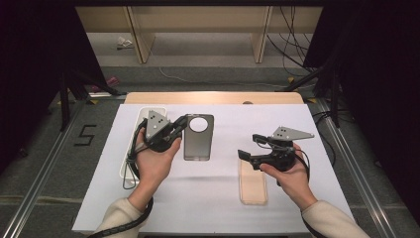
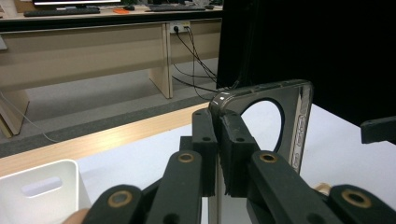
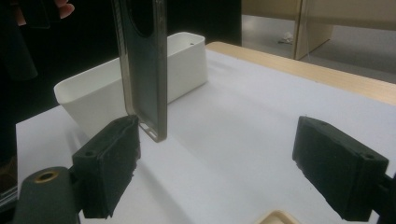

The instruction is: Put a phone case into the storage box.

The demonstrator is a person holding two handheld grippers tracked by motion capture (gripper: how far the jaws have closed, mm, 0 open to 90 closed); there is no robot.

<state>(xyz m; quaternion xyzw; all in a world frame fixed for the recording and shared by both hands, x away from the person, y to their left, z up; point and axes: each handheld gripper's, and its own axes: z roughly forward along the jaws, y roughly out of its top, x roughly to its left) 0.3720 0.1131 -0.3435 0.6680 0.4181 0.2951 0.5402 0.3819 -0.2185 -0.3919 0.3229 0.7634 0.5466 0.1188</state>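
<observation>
Hands come in from the bottom of the high view, one on each gripper. The left gripper is clamped on the top corner of a dark smoked phone case, which hangs lifted over the white table; pinching that corner, probably, leaves the long edges free for the other hand. The right gripper hovers well apart from it, jaws spread, over a second, clear tan phone case lying flat. One white bin stands along the table's left side. Two cases, one bin, two grippers.

Left gripper view: both black pads press on the dark case's rim beside its round camera cutout, so the case stands upright.

Right gripper view: the jaws stand wide with nothing between them; the dark case hangs just above the table, the bin behind it, and a corner of the tan case shows below.
</observation>
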